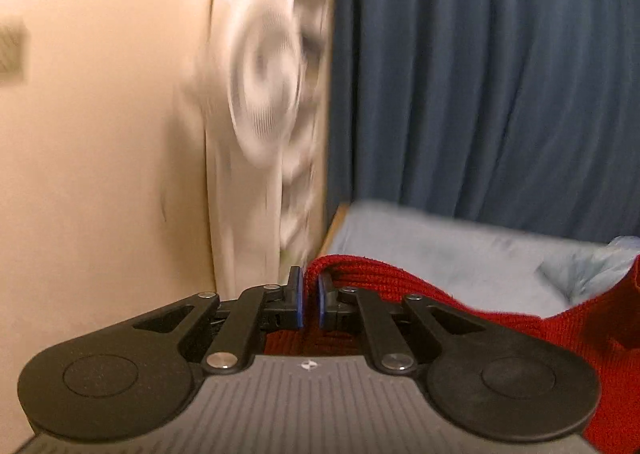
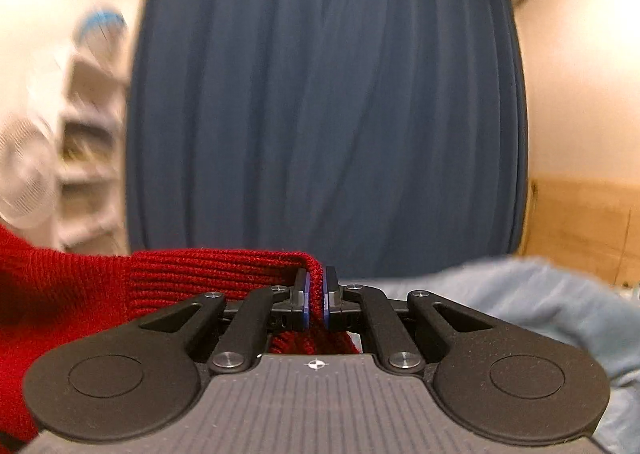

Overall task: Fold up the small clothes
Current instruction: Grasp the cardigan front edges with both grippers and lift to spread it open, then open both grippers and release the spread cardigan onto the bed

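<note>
My left claw (image 1: pixel 309 302) is pinching the ribbed edge of a red knit garment (image 1: pixel 400 286), the blue-faced pads (image 1: pixel 298 304) drawn close with the fabric caught between them and bulging out just past the tips. From there the knit runs off to my right, dips, and rises again as a broad red sheet at the right edge of the left wrist view. My right claw (image 2: pixel 315 300) is likewise clamped on the red knit garment (image 2: pixel 208 274): its ribbed band folds over between the two pads (image 2: pixel 306 302), a strand of it hangs down behind the fingers toward the claw body, and the rest stretches away to my left, where the rib gives way to finer knit that fills the lower left corner of the right wrist view. So the garment is held up at both ends, slung between my two claws, above a pale blue sheet (image 1: pixel 440 254) that covers the surface below; the same sheet (image 2: pixel 540 302) lies rumpled at the lower right of the right view. Behind everything hangs a dark blue curtain (image 2: pixel 320 94). A cream wall (image 1: pixel 100 134) stands to the left, with a blurred white fan (image 1: pixel 272 66) beside the curtain's edge, and a wooden panel (image 2: pixel 580 226) shows at the far right.
</note>
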Available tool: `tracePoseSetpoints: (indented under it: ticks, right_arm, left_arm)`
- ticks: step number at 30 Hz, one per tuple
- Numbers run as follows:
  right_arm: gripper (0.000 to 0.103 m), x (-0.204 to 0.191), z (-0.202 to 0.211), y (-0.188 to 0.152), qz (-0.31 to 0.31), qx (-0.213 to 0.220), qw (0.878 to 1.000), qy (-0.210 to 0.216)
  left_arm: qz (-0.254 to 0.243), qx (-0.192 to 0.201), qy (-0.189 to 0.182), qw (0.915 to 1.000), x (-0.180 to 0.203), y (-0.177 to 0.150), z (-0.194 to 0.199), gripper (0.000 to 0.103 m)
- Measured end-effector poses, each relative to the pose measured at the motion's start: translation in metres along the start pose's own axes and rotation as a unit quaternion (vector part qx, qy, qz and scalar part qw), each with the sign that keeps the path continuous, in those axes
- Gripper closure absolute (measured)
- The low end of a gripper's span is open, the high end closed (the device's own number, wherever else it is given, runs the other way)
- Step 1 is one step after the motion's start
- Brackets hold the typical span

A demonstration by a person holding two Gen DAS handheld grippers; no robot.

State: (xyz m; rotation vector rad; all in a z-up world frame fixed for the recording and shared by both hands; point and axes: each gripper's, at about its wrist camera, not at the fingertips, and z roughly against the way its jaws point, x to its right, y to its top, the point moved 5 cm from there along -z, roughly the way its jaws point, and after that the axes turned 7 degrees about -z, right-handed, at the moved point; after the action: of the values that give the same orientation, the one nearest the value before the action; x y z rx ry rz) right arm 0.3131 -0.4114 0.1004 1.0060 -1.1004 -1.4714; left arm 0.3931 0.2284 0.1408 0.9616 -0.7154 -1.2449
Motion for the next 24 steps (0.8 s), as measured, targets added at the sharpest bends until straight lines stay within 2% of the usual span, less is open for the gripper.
tracePoseSetpoints:
  ticks: [1, 2, 3, 4, 5, 6, 7, 10, 12, 14, 17, 18, 20, 22, 24]
  right_arm:
    - [0.089, 0.001, -0.043, -0.019, -0.011, -0.053, 0.998, -0.022]
    - [0.077, 0.005, -0.08, -0.041, -0.043, -0.105, 0.992, -0.061]
    - [0.077, 0.006, -0.095, -0.055, -0.062, -0.128, 0.987, -0.073]
    - [0.077, 0.006, -0.103, -0.071, -0.081, -0.138, 0.985, -0.062]
    - [0.073, 0.005, -0.1, -0.091, -0.103, -0.144, 0.984, -0.032]
    - [0.069, 0.004, -0.095, -0.108, -0.11, -0.154, 0.982, -0.01]
    - [0.065, 0.003, -0.083, -0.131, -0.11, -0.171, 0.979, 0.012]
    - [0.064, 0.002, -0.037, -0.189, -0.107, -0.222, 0.968, 0.043]
    - [0.063, 0.005, 0.006, -0.236, -0.113, -0.266, 0.956, 0.042]
    - [0.062, 0.006, 0.046, -0.273, -0.112, -0.3, 0.947, 0.032]
    - [0.055, -0.006, 0.102, -0.306, -0.105, -0.333, 0.937, 0.028]
    - [0.053, -0.01, 0.112, -0.316, -0.101, -0.341, 0.934, 0.031]
    - [0.045, -0.02, 0.131, -0.332, -0.087, -0.354, 0.931, 0.03]
    - [0.043, -0.028, 0.148, -0.346, -0.055, -0.366, 0.929, 0.024]
    - [0.038, -0.042, 0.147, -0.358, -0.016, -0.385, 0.923, 0.01]
  left_arm:
    - [0.006, -0.029, 0.007, 0.9995, 0.011, -0.015, -0.036, 0.063]
    - [0.012, -0.07, 0.026, 0.9971, 0.023, -0.036, -0.072, 0.039]
    - [0.02, -0.089, 0.036, 0.9952, 0.03, -0.054, -0.09, 0.035]
    - [0.027, -0.096, 0.025, 0.9947, 0.039, -0.076, -0.099, 0.03]
    - [0.032, -0.101, 0.007, 0.9943, 0.045, -0.092, -0.103, 0.02]
    - [0.034, -0.117, -0.015, 0.9925, 0.052, -0.114, -0.104, 0.016]
    - [0.027, -0.129, -0.029, 0.9908, 0.057, -0.133, -0.102, 0.014]
    - [-0.011, -0.165, -0.059, 0.9845, 0.063, -0.197, -0.073, 0.014]
    - [-0.007, -0.189, -0.066, 0.9798, 0.057, -0.242, -0.045, 0.011]
    - [0.001, -0.225, -0.075, 0.9714, 0.048, -0.286, -0.014, 0.011]
    - [-0.008, -0.259, -0.082, 0.9624, 0.039, -0.334, 0.027, 0.011]
    - [-0.022, -0.262, -0.082, 0.9612, 0.038, -0.345, 0.038, 0.011]
    - [-0.063, -0.269, -0.074, 0.9582, 0.042, -0.373, 0.062, 0.003]
    - [-0.093, -0.288, -0.096, 0.9482, 0.053, -0.395, 0.076, 0.001]
    - [-0.12, -0.296, -0.122, 0.9397, 0.069, -0.41, 0.082, 0.001]
